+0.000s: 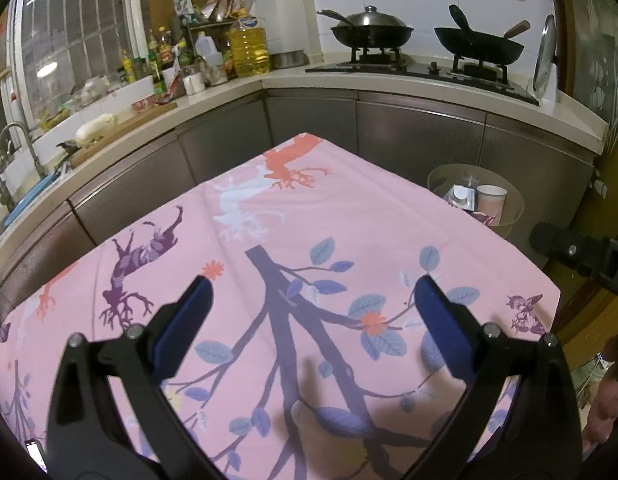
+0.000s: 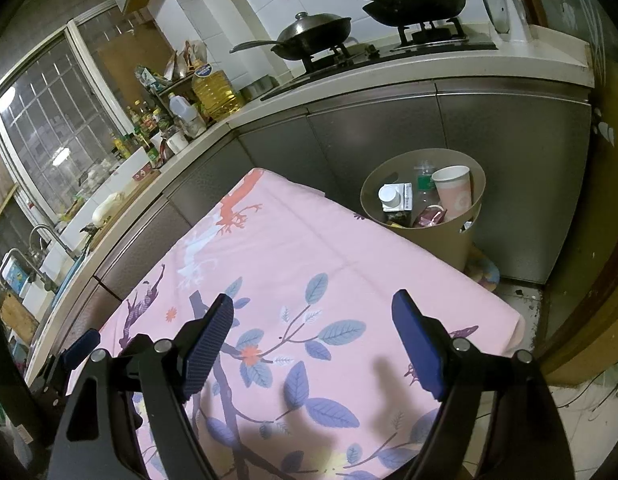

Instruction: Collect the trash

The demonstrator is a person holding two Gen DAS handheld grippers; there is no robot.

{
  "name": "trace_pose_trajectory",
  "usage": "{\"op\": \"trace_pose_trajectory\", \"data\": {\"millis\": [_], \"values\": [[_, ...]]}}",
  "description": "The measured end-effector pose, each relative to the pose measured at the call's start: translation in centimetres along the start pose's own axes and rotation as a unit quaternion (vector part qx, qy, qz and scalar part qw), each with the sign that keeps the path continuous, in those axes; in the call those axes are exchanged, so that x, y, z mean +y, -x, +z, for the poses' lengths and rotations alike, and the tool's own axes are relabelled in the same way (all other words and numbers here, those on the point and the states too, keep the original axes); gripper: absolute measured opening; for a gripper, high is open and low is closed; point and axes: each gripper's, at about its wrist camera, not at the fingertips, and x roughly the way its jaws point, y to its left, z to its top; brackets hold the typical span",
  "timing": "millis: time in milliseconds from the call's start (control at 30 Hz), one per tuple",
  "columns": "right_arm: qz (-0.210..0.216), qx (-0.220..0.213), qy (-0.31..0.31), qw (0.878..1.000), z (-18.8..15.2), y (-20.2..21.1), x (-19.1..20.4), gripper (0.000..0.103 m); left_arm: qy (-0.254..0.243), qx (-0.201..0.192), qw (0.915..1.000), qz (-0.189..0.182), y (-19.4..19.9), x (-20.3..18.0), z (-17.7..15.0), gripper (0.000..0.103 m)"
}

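Observation:
A tan waste bin [image 2: 437, 236] stands on the floor past the table's far right edge; it also shows in the left wrist view [image 1: 513, 216]. Inside lie a pink paper cup [image 2: 453, 194], a white milk carton [image 2: 395, 198], a clear plastic bottle [image 2: 425, 180] and a pink wrapper [image 2: 429, 214]. My left gripper [image 1: 313, 300] is open and empty above the pink flowered tablecloth [image 1: 269, 240]. My right gripper [image 2: 313, 320] is open and empty above the same cloth [image 2: 293, 256]. No trash shows on the cloth.
Grey cabinets and a cream counter [image 1: 349, 76] wrap behind the table, with a stove and two woks [image 1: 371, 32], oil bottles [image 1: 247, 46] and a sink [image 1: 13, 184] at left. The left gripper's finger [image 2: 81, 346] shows at the right view's left edge.

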Motion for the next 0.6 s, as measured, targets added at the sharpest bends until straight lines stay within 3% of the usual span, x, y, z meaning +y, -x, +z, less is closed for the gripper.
{"op": "trace_pose_trajectory", "data": {"millis": [600], "values": [[0.001,0.001,-0.001,1.000,-0.15,0.09,0.12,0.078,0.010,-0.004,0.9999,0.006,0.81,0.01,0.68,0.097]]}}
